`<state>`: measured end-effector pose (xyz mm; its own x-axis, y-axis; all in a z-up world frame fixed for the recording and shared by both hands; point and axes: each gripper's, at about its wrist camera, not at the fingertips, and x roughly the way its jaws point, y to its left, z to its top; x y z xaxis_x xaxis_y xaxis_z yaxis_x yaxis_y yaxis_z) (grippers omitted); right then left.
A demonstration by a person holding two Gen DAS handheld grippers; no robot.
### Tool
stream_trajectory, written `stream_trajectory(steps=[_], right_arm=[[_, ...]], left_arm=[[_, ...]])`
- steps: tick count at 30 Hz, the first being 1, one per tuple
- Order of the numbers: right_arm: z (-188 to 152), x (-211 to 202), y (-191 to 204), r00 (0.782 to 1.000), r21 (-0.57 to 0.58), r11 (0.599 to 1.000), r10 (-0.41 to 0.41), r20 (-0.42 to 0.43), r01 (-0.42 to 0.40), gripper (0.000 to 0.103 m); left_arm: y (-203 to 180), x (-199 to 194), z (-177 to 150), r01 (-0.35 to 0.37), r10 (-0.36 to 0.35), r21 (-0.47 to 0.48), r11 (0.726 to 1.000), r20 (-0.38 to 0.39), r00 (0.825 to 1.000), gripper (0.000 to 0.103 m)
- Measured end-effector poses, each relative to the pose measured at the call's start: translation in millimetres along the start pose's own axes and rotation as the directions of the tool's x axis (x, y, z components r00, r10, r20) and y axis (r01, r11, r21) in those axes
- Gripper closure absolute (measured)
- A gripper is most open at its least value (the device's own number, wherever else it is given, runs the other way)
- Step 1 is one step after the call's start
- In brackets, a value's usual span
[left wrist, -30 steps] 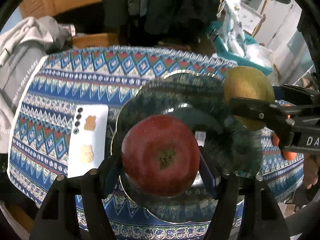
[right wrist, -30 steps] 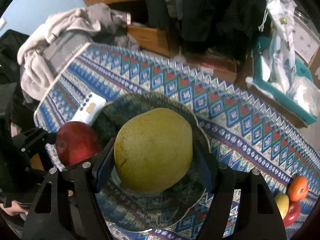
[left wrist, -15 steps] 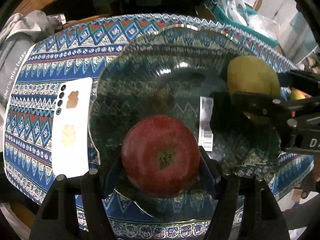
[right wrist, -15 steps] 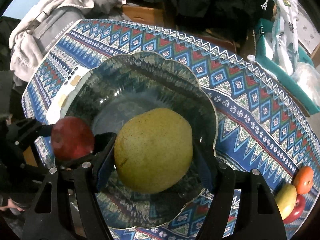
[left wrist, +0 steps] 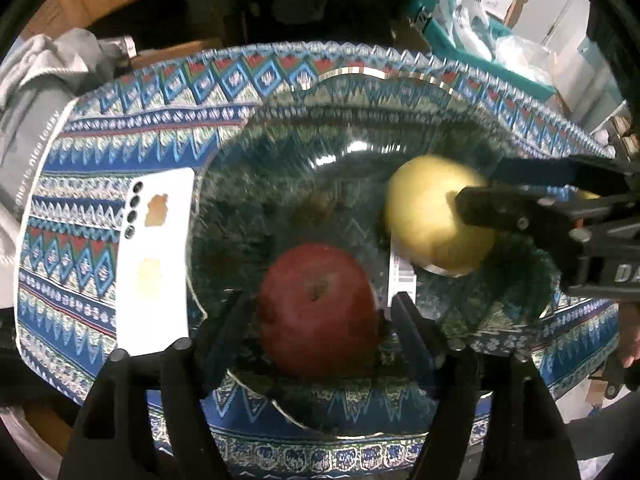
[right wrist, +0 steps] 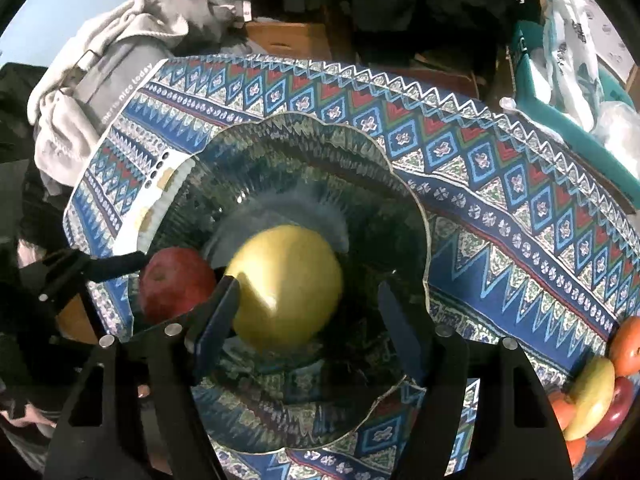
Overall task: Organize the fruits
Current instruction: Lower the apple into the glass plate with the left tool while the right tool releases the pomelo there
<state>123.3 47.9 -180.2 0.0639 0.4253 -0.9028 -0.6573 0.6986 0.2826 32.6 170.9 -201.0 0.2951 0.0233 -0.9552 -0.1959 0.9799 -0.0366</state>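
A clear glass bowl (left wrist: 352, 120) stands on the patterned tablecloth; it also shows in the right wrist view (right wrist: 400, 184). A red apple (left wrist: 316, 312) lies in the bowl between the spread fingers of my left gripper (left wrist: 320, 328), which is open. A yellow-green pear (right wrist: 286, 286) lies in the bowl, blurred, between the wide-apart fingers of my right gripper (right wrist: 308, 316), which is open. The pear (left wrist: 436, 224) and the right gripper (left wrist: 480, 188) show at the right of the left wrist view. The apple (right wrist: 176, 284) shows left of the pear.
A white phone (left wrist: 154, 256) lies left of the bowl. Several fruits (right wrist: 600, 384) lie at the table's right end. Grey clothes (right wrist: 100, 80) are heaped past the left edge. A teal bin with bags (right wrist: 568, 80) stands behind.
Both grippers came down over the bowl and opened. The apple and the pear have left the fingers and now lie in the bowl.
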Motion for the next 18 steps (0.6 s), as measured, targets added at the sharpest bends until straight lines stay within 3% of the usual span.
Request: stream_trajectory(steps=[9, 18], right_arm=[[-4, -34, -8, 0.997, 0.028, 1.0, -0.002, 0.083, 0.0, 0.029], [-17, -82, -11, 0.985, 0.004, 0.996, -0.091, 0.148, 0.091, 0.029]], left_arm=[[-7, -28, 1, 0.043, -0.043, 0.001, 0.999, 0.054, 0.998, 0.025], [-30, -44, 2, 0.041, -0.047, 0.066, 0.997, 0.093, 0.995, 0.025]])
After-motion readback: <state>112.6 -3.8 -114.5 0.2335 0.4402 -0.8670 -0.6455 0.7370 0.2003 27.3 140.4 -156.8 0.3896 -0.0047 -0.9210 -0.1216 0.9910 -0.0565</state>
